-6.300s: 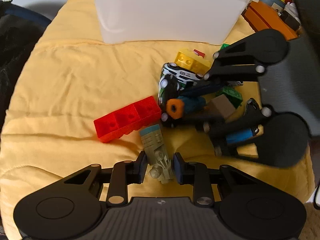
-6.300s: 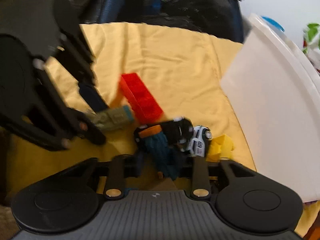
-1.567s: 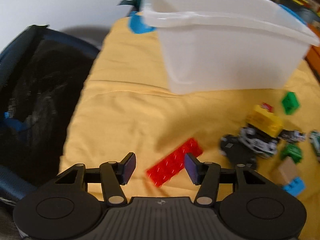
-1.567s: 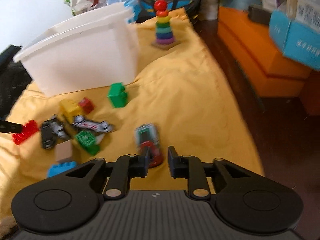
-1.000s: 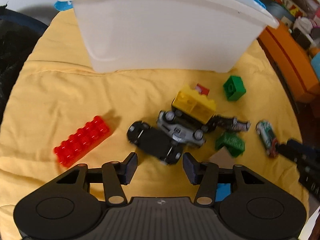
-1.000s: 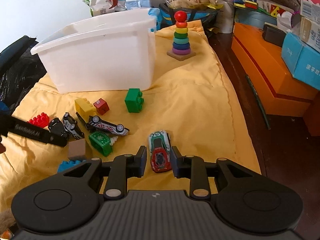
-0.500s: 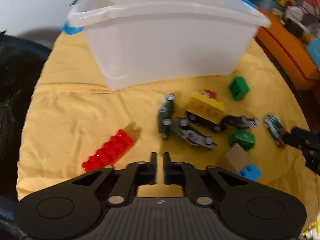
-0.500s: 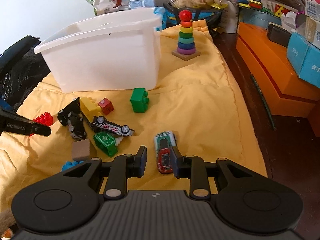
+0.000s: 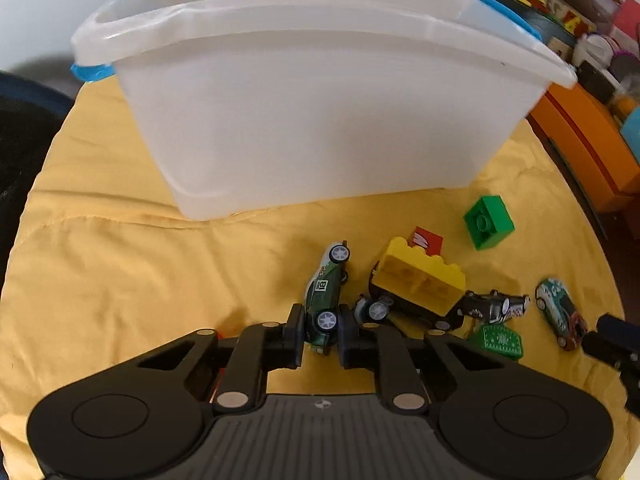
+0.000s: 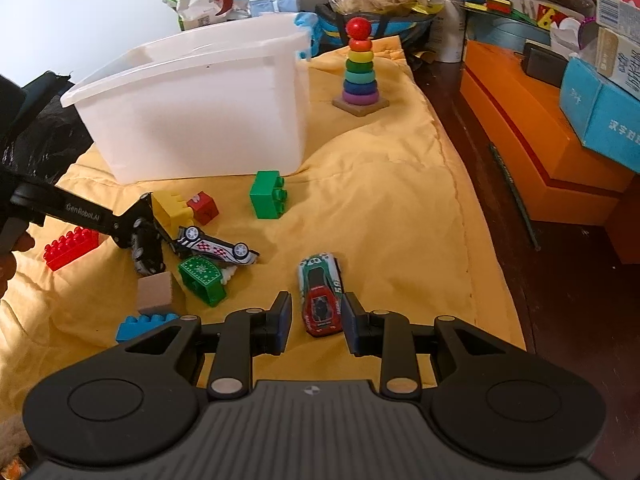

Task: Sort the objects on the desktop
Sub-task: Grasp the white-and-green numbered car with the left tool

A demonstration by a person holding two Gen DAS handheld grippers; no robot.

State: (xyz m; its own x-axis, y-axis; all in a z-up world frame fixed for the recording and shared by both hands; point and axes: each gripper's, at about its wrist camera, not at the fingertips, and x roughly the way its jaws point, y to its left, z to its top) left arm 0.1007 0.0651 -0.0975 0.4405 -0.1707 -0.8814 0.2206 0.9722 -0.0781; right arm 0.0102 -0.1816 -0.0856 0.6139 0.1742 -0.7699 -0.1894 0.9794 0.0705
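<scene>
My left gripper (image 9: pixel 322 334) is closing its jaws on a green toy car (image 9: pixel 325 300) numbered 81. The car is tipped on its side, with its rear wheel pinched between the pads. In the right wrist view the left gripper (image 10: pixel 138 226) reaches in from the left over that car (image 10: pixel 146 258). My right gripper (image 10: pixel 316 322) stands over a red and green race car (image 10: pixel 320 292) lying on the yellow cloth. Its jaws straddle the car's rear, and a strip of cloth shows beside the left pad. The white bin (image 9: pixel 320 120) stands behind the toys.
A yellow brick (image 9: pixel 420 280), a small red cube (image 9: pixel 428 238), a green brick (image 9: pixel 488 222), a checkered car (image 10: pixel 216 250) and a green patterned piece (image 10: pixel 200 276) lie clustered. A red brick (image 10: pixel 70 246), wooden cube (image 10: pixel 154 290) and blue brick (image 10: pixel 140 326) lie left. A ring stacker (image 10: pixel 360 72) stands behind; orange boxes (image 10: pixel 540 140) line the right.
My left gripper, wide open a second ago, has moved closer to the bin and now has the green car between its pads. The car has turned. The right gripper has stayed put.
</scene>
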